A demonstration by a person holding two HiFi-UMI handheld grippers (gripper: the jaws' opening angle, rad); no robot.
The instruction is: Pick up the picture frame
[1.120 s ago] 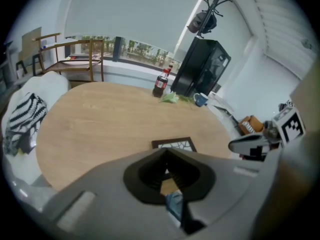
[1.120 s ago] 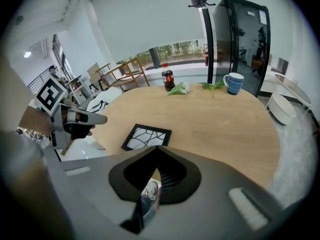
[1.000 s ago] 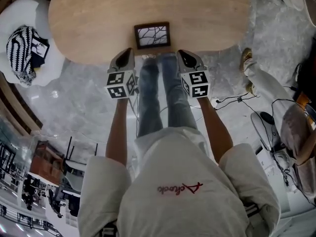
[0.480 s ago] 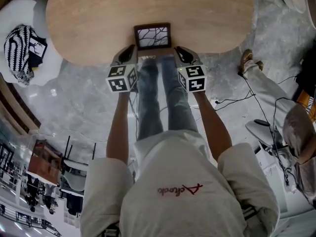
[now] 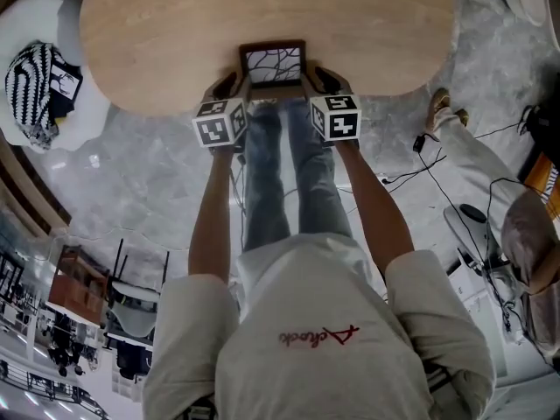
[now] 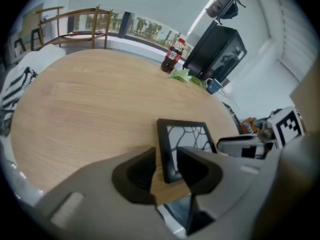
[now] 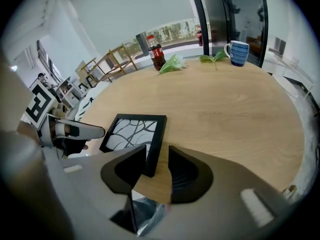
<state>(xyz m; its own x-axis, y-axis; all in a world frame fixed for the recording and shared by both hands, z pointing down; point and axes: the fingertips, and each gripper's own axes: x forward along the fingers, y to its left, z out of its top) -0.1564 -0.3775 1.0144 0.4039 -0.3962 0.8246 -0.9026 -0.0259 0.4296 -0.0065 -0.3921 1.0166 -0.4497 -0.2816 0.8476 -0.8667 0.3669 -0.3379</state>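
Picture frame (image 5: 272, 63) sits face up on the round wooden table (image 5: 157, 24), right at the table's near edge, top centre of the head view. It has a dark border and a white insert with black branching lines.

Left gripper (image 6: 166, 165): the jaws are opening and spread wide. In the left gripper view the frame's left rail runs down into the gap near its lower corner. Bare wood shows between the left pad and the rail, so we see no clamp on it. We can't tell whether the right pad touches.

Right gripper (image 7: 152, 165): same picture, mirrored. The jaws are opening and spread wide, and the frame's right rail and lower corner sit between them. We see no pinch. A strip of table shows between the rail and the right-hand pad.

In the head view both grippers flank the frame, one at each side, angled down at the table edge.

At the far side of the table, well apart from the frame, are a cola bottle (image 7: 156, 54), green leaves (image 7: 172, 63) and a blue mug (image 7: 239, 52). A black-and-white striped cushion (image 5: 35, 81) sits at upper left of the head view, off the table.
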